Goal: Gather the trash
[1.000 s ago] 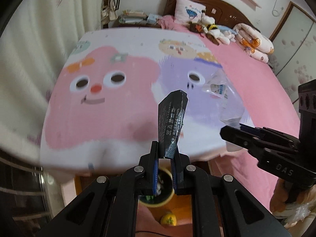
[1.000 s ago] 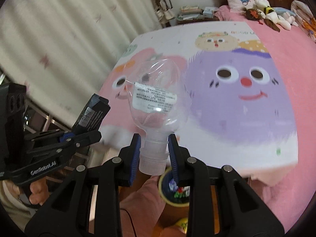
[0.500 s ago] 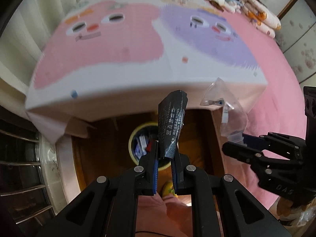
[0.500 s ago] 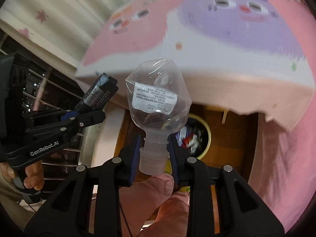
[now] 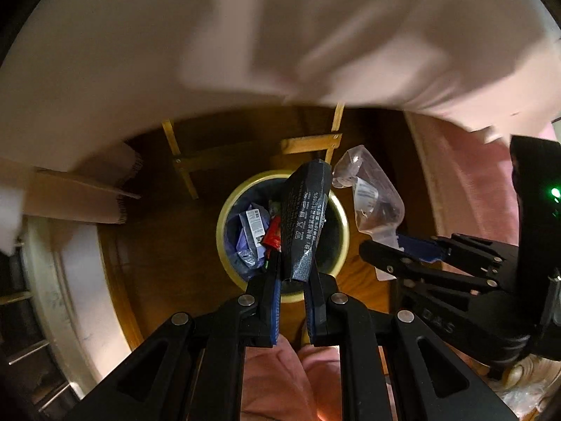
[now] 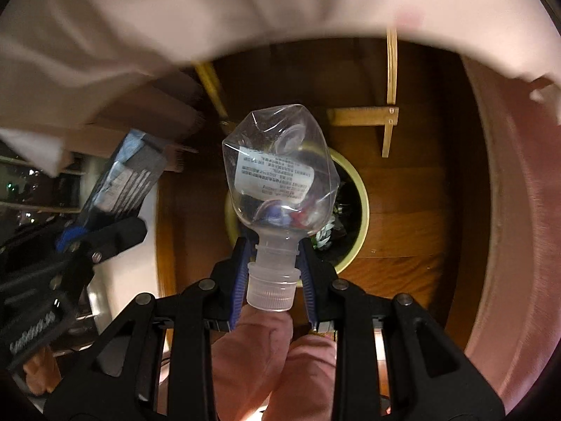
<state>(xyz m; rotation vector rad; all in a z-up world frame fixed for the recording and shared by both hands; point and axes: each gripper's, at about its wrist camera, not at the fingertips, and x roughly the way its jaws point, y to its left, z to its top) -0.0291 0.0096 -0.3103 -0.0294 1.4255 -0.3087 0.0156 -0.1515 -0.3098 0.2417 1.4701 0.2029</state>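
Observation:
My left gripper [image 5: 293,277] is shut on a dark wrapper [image 5: 304,217] with white print, held right above a round yellow-rimmed bin [image 5: 224,210] on the wooden floor. The bin holds several scraps, among them a red piece and a purple packet. My right gripper [image 6: 273,263] is shut on the neck of a crushed clear plastic bottle [image 6: 277,168] with a white label, over the same bin [image 6: 361,193]. In the left wrist view the bottle [image 5: 371,196] hangs just right of the bin. The wrapper [image 6: 122,179] shows at the left of the right wrist view.
The bedsheet edge [image 5: 245,52] overhangs the top of both views. Wooden slats [image 5: 308,144] stand behind the bin. A pink blanket [image 6: 508,210] hangs to the right. The person's pink-clad knees [image 5: 280,379] are below the grippers.
Both grippers have tilted down from the bed top to the floor. The bin now lies directly under the wrapper and the bottle, closer than before. Both grips are unchanged.

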